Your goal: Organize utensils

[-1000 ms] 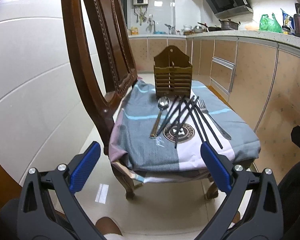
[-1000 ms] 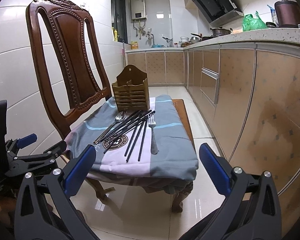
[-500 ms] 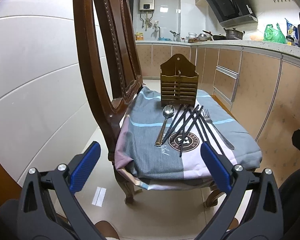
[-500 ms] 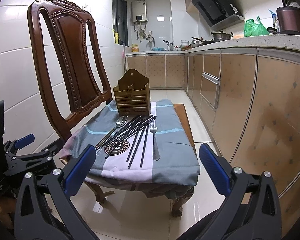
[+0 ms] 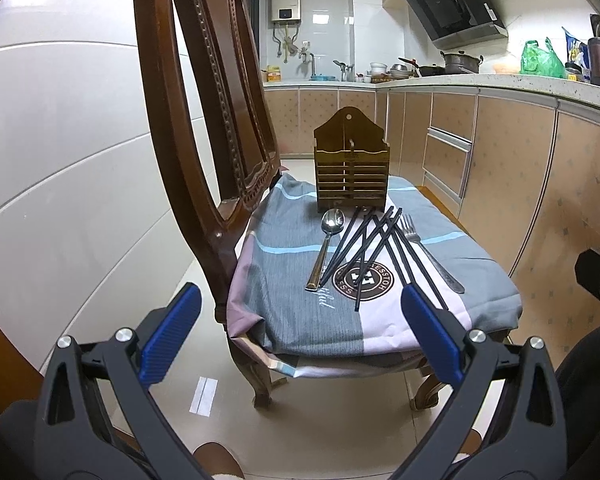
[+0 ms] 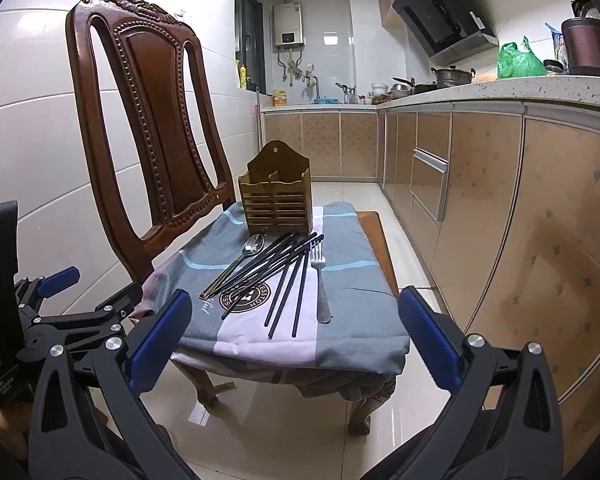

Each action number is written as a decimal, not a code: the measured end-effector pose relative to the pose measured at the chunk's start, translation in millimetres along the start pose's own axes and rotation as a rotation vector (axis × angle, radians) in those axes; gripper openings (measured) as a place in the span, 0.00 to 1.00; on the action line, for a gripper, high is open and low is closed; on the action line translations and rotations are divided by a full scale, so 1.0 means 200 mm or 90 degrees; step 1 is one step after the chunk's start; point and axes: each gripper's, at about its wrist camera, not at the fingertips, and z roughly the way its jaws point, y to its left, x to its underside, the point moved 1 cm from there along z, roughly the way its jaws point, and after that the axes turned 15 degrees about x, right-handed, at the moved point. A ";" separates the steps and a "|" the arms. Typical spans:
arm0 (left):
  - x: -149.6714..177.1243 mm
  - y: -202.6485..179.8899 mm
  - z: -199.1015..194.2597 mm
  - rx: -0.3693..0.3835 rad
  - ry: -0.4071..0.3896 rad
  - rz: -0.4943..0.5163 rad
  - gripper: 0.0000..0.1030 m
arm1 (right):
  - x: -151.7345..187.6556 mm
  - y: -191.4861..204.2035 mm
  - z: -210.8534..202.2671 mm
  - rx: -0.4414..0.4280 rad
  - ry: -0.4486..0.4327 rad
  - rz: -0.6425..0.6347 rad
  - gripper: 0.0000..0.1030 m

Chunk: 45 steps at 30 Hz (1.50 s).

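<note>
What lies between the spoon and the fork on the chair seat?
A loose, crossed bundle of black chopsticks lies between the spoon and the fork on the cloth; both views show it.

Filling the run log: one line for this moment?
left tongs open | right tongs open | spoon, chopsticks, fork untouched | holder empty

A home kitchen is showing: cabinets (image 6: 480, 184) lining the wall; pots (image 6: 452, 76) sitting by a sink tap (image 6: 312, 80); a range hood (image 6: 440, 20) hanging above.
</note>
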 end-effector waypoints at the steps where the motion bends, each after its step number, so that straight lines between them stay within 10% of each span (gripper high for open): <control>1: 0.00 0.00 0.00 0.001 -0.001 0.000 0.96 | 0.00 0.00 0.00 0.000 0.002 0.000 0.98; 27: -0.02 0.00 0.18 0.042 0.087 -0.004 0.96 | 0.07 -0.21 0.18 -0.028 0.062 0.030 0.98; 37: -0.40 0.13 0.45 0.037 0.100 -0.001 0.96 | -0.43 -0.22 0.52 -0.077 0.024 -0.118 0.98; 45: -0.63 0.16 0.86 0.042 0.143 0.049 0.96 | -0.67 -0.27 1.13 -0.177 0.131 0.041 0.98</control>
